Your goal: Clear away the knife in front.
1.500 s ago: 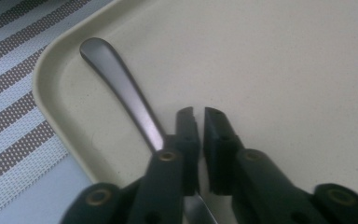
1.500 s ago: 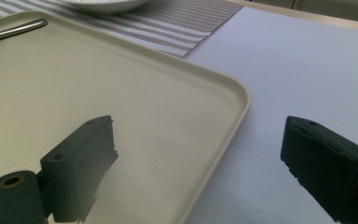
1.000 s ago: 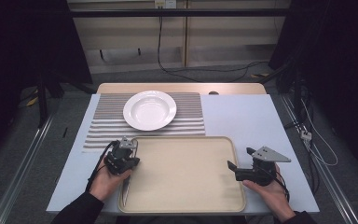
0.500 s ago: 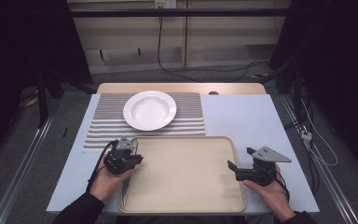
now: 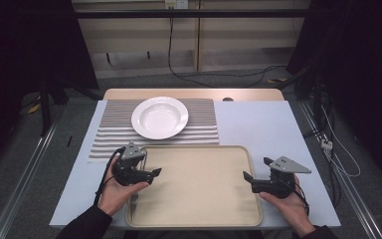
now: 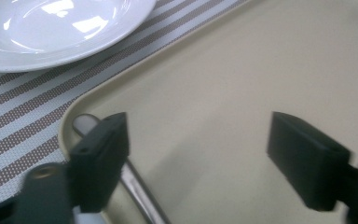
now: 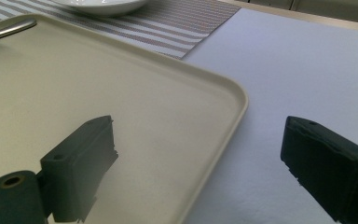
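1. The left hand-held gripper (image 5: 150, 172) is hovering at the left edge of the tray (image 5: 204, 199), in the lower left of the high view, pointing right across the tray.
2. Its jaws are standing wide apart with nothing clamped between them; they have just been opening.
3. A metal utensil (image 6: 135, 186), long and thin, is lying on the tray floor just inside the tray's left rim.
4. In the left gripper view, the utensil is running from the tray's rounded corner at middle left down to the bottom edge, passing under the left jaw rather than through the gap, which is showing bare tray; whether the jaw is touching it I cannot tell.
5. In the high view, the utensil (image 5: 133, 203) is showing as a faint line below the left hand-held gripper, close to the left hand (image 5: 114, 191).
6. The right hand-held gripper (image 5: 252, 169) is hovering at the tray's right edge, in the lower right of the high view, well apart from the utensil.
7. Its jaws are also standing apart and holding nothing; in the right gripper view they are straddling the tray's right rim, one over the tray, one over the table (image 7: 307, 70).
8. In that view the utensil (image 7: 7, 30) is lying at the upper left, far across the tray.
9. A white plate (image 5: 159, 117) is sitting on a striped mat (image 5: 109, 134) beyond the tray, in the upper middle of the high view.
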`<state>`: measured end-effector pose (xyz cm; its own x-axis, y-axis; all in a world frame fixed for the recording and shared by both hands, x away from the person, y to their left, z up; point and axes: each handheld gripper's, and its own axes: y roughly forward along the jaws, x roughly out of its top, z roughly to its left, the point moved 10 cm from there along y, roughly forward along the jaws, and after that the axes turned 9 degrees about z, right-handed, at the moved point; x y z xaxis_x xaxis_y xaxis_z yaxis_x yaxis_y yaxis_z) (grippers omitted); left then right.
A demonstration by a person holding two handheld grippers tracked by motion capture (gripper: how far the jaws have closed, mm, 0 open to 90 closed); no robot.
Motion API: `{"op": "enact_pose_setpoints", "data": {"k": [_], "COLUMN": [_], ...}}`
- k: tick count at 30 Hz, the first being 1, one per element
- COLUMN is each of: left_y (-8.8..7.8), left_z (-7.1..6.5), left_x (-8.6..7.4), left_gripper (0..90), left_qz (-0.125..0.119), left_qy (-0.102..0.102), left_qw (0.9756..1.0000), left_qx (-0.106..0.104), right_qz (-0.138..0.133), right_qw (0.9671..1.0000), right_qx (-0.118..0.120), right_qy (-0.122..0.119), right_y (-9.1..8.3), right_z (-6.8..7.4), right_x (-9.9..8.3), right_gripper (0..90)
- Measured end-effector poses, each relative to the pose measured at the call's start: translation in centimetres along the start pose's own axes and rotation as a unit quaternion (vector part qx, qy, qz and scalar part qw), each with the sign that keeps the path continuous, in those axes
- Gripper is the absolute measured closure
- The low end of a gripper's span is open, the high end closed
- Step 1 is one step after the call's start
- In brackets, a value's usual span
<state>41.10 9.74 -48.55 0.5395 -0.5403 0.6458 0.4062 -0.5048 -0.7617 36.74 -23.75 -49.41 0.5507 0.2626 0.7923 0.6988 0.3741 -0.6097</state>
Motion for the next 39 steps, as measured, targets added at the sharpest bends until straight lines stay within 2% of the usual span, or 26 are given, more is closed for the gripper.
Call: {"op": "enact_pose_setpoints", "data": {"k": [2,4,5,9,12,13,14,16,21,29,32,35,39], "left_y": [-0.3,-0.6,-0.7,-1.3,-1.7,-1.9,-2.2,-2.7,-3.3,-4.4,-4.7,-4.8,-4.8], "left_z": [-0.2,-0.4,-0.5,-0.4,-0.3,-0.2,-0.1,0.1,0.5,1.8,2.0,1.8,1.8], "left_x": [0.3,0.5,0.6,0.8,0.7,0.7,0.7,0.6,-0.1,-1.2,-1.5,-2.1,-2.9], "left_gripper": [13.2,5.5,4.9,5.9,5.9,5.9,6.2,6.3,6.3,6.8,6.8,6.8,6.8], "left_qz": [-0.012,-0.021,-0.024,-0.033,-0.031,-0.03,-0.034,-0.044,-0.053,-0.058,-0.06,-0.05,-0.045], "left_qy": [-0.007,-0.001,0.007,0.014,0.011,0.015,0.021,0.015,0.01,-0.021,-0.024,-0.014,-0.011], "left_qw": [0.9998,0.9995,0.9995,0.9993,0.9993,0.9991,0.9988,0.9982,0.9974,0.9955,0.9955,0.9964,0.9963], "left_qx": [-0.012,-0.022,-0.018,0.008,0.016,0.024,0.029,0.039,0.047,0.072,0.069,0.067,0.073], "right_qz": [0.0,0.0,0.0,0.0,0.0,-0.001,-0.001,-0.002,-0.003,-0.003,-0.003,-0.005,-0.005], "right_qw": [1.0,1.0,1.0,1.0,1.0,1.0,1.0,1.0,1.0,0.9999,0.9999,0.9999,0.9998], "right_qx": [0.0,0.001,0.0,0.0,0.0,-0.001,0.0,-0.001,-0.002,-0.006,-0.008,-0.011,-0.014], "right_qy": [-0.001,0.0,0.0,0.001,0.001,0.002,0.002,0.004,0.007,0.01,0.01,0.01,0.014], "right_y": [0.0,0.0,0.0,0.0,0.0,0.0,0.0,-0.1,-0.1,-0.2,-0.3,-0.4,-0.6], "right_z": [0.0,0.0,0.0,0.0,0.0,0.0,0.0,-0.1,-0.2,-0.3,-0.4,-0.5,-0.6], "right_x": [0.0,0.0,0.0,0.0,0.0,0.0,0.0,-0.1,-0.1,-0.2,-0.3,-0.3,-0.4], "right_gripper": [9.9,9.9,9.9,9.9,9.9,9.9,9.9,9.8,9.8,9.6,9.5,9.5,9.5]}}
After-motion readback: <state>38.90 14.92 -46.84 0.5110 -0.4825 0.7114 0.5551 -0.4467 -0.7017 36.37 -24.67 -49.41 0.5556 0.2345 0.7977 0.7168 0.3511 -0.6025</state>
